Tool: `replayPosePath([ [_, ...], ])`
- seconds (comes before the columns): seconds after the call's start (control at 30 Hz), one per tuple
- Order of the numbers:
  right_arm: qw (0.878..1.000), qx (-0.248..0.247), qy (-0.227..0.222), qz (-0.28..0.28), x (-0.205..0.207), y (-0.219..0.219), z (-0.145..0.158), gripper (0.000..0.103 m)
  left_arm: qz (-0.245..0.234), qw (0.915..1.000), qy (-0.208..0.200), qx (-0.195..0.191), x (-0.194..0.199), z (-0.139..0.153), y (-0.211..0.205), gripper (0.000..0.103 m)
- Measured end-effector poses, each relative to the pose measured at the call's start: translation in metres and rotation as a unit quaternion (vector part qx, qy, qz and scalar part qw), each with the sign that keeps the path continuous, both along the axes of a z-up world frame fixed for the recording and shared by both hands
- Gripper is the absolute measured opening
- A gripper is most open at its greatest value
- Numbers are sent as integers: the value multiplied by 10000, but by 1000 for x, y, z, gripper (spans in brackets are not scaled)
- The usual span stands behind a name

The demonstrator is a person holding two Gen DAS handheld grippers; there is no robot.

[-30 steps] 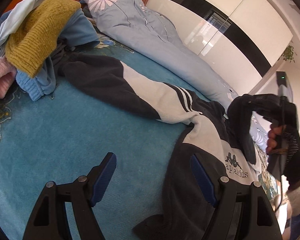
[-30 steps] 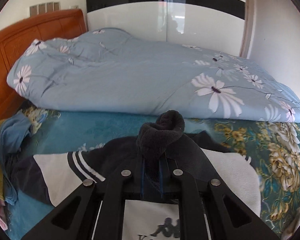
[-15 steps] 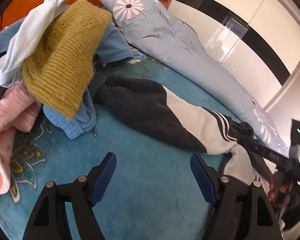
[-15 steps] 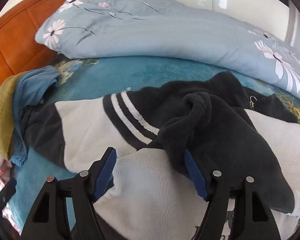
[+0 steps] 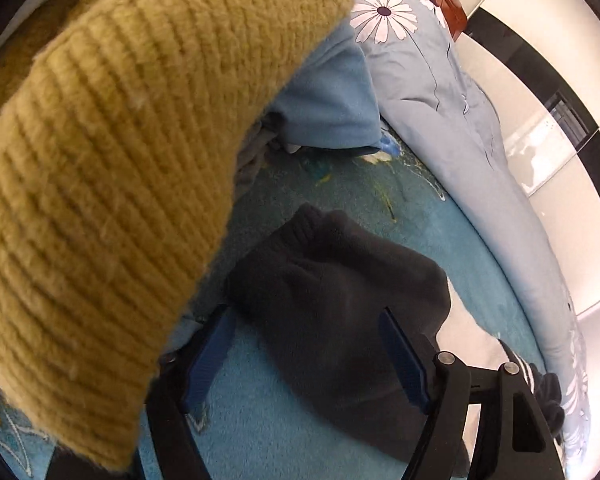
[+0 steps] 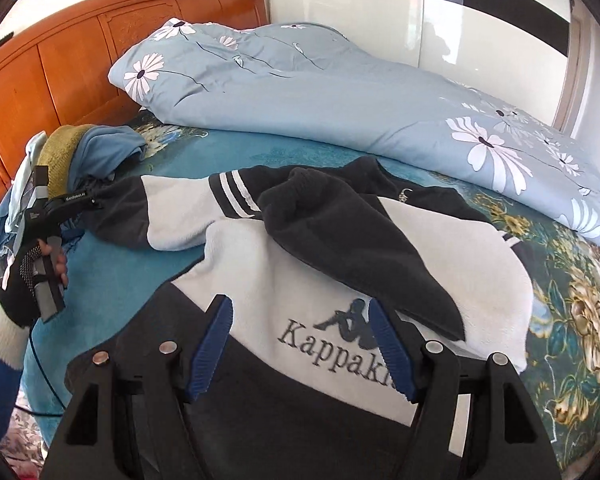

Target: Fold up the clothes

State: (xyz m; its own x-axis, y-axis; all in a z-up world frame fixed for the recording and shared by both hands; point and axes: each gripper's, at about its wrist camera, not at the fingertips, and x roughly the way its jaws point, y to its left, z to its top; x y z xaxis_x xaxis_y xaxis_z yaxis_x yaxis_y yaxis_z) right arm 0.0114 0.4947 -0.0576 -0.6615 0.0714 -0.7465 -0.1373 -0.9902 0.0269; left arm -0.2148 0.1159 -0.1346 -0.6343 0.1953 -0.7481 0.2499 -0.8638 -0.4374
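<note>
A black and white fleece jacket (image 6: 300,264) with a Kappa logo lies flat on the teal bedspread (image 6: 112,276). One dark sleeve (image 6: 352,232) lies folded across its chest. The other sleeve stretches left, and its dark cuff end (image 5: 332,280) lies between the blue pads of my open left gripper (image 5: 306,356). The left gripper also shows in the right wrist view (image 6: 66,204), at that sleeve's end. My right gripper (image 6: 298,320) is open and empty, just above the logo.
A mustard knit sweater (image 5: 112,168) hangs close over the left gripper, on a pile with light blue clothes (image 5: 328,96). A light blue flowered duvet (image 6: 320,84) lies along the far side. An orange wooden headboard (image 6: 60,64) stands at the left.
My right gripper has let go of the dark sleeve, now laid across the chest, and pulled back open. My left gripper has moved left along the other sleeve to its cuff, under the mustard sweater.
</note>
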Motion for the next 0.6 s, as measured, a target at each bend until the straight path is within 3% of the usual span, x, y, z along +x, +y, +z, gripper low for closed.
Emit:
replayPosePath([
  [0.03,10000,-36,29,-30,7,4,0,72,-28,9999,-47,-109,-1,-1,0,29],
  [0.07,9999,-82,63,-61,15,9,1,72,-69,9999,-69,-139,-3,-1,0,16],
  [0.13,9997,-154,125,-115,28,17,0,72,-153,9999,12,-63,0,0,-2,12],
  [0.27,9994,-147,221,-211,48,31,-3,72,-420,9983,250,-308,11,24,8,11],
  [0.4,9979,-300,411,-396,65,50,-4,72,-934,9886,980,-662,25,76,39,10],
  [0.47,9963,-440,525,-513,73,61,-4,72,-1263,9775,1424,-915,33,109,64,10],
  [0.6,9924,-705,663,-760,86,85,-6,72,-2137,9373,2395,-1358,60,186,145,10],
])
